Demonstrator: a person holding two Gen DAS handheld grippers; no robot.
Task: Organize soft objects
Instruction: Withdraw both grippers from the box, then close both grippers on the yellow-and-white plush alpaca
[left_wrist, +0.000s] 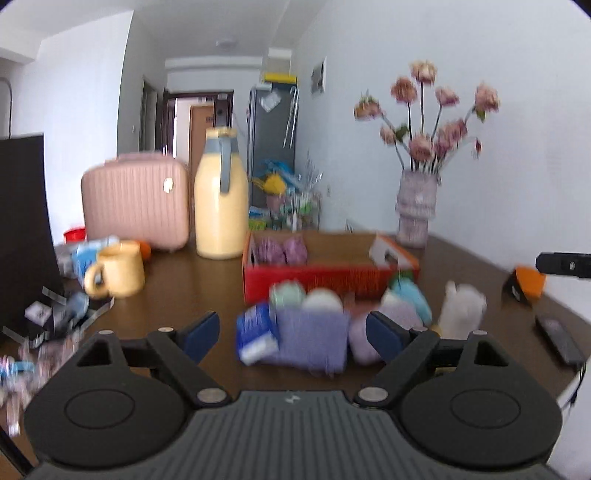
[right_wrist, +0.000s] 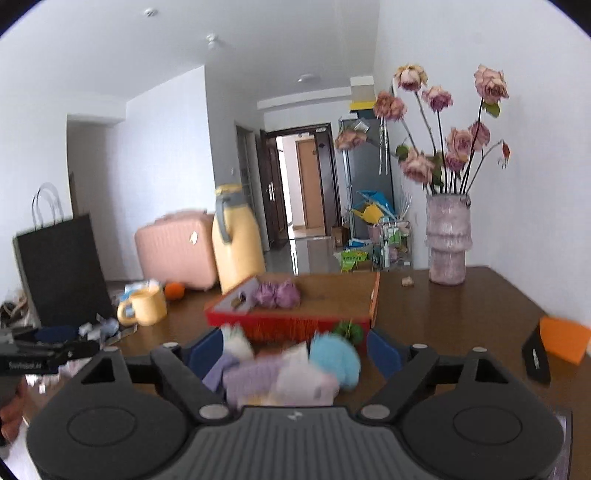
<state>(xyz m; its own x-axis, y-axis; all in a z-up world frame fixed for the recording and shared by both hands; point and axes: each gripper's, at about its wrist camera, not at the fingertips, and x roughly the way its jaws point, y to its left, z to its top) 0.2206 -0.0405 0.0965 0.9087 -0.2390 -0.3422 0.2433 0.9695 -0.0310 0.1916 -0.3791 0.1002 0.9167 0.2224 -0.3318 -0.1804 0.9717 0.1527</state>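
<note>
A red cardboard box (left_wrist: 314, 282) sits on the brown table and holds two purple fluffy balls (left_wrist: 282, 250); it also shows in the right wrist view (right_wrist: 288, 325). In front of it lies a blurred pile of soft things: a lilac cloth (left_wrist: 314, 341), a blue pack (left_wrist: 255, 334), a light blue fluffy piece (right_wrist: 334, 360) and a white plush (left_wrist: 461, 308). My left gripper (left_wrist: 293, 334) is open above the table, just before the pile. My right gripper (right_wrist: 293, 350) is open with the pile between its fingers; I cannot tell whether it touches.
A yellow mug (left_wrist: 118, 269), a tall yellow jug (left_wrist: 221, 195) and a pink case (left_wrist: 135, 201) stand at the back left. A vase of pink flowers (left_wrist: 415, 206) stands back right. A black bag (right_wrist: 62, 269), a phone (left_wrist: 559, 338) and an orange-black box (right_wrist: 557, 347) lie nearby.
</note>
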